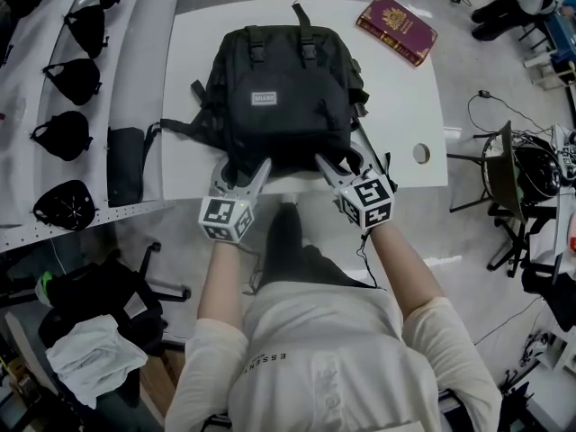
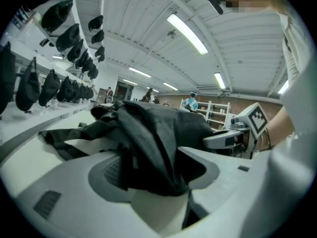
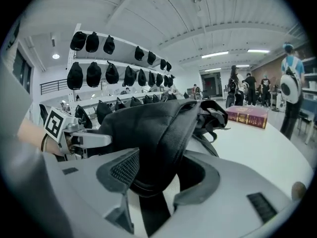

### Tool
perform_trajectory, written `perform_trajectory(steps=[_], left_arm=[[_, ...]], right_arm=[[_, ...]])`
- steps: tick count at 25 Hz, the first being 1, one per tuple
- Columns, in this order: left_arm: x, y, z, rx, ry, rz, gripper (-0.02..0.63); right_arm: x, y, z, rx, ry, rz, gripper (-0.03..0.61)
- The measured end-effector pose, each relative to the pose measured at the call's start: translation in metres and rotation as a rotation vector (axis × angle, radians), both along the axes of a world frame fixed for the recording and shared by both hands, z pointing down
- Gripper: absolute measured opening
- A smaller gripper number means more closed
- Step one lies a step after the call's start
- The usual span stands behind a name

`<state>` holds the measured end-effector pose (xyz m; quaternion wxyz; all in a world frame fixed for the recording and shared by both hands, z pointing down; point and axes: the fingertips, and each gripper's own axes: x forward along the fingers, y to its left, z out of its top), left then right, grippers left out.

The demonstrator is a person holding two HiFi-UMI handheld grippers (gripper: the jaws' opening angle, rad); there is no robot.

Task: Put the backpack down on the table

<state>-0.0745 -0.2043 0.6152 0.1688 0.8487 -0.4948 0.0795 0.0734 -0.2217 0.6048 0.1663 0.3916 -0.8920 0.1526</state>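
Backpack [image 1: 283,97]: lies flat on our table [image 1: 396,88], by the near edge.
Left gripper [image 1: 243,169]: jaws spread wide, pack fabric loose between, unclamped.
Right gripper [image 1: 342,160]: likewise wide, around a slack fold.
Risk: we judge a pad snagging fabric on withdrawal could drag it off.

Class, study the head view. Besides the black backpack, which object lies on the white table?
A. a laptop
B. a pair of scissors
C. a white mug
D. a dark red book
D: a dark red book lies near the far right corner of the table, apart from the backpack; no mug, laptop or scissors shows on it.
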Motion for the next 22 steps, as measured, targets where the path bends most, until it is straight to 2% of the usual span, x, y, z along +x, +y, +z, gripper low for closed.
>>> perform_trajectory(steps=[2, 7, 12, 18, 21, 22], left_arm=[[-0.009, 0.008, 0.002, -0.01, -0.006, -0.05, 0.279], [-0.014, 0.029, -0.009, 0.007, -0.026, -0.078, 0.289], [-0.018, 0.044, -0.052, 0.118, -0.043, -0.102, 0.288], [0.009, 0.068, -0.099, 0.191, -0.087, 0.004, 0.282], [0.02, 0.078, -0.126, 0.22, -0.109, 0.027, 0.249], [0.022, 0.081, -0.134, 0.227, -0.113, 0.028, 0.219]], right_arm=[[0.006, 0.003, -0.002, 0.01, -0.003, 0.034, 0.232], [0.021, 0.017, -0.02, 0.062, -0.014, 0.1, 0.248], [0.024, 0.032, -0.043, 0.11, -0.038, 0.095, 0.247], [0.016, 0.058, -0.082, 0.171, -0.071, 0.027, 0.245], [0.012, 0.069, -0.108, 0.213, -0.099, -0.01, 0.24], [0.011, 0.072, -0.117, 0.233, -0.105, -0.019, 0.215]])
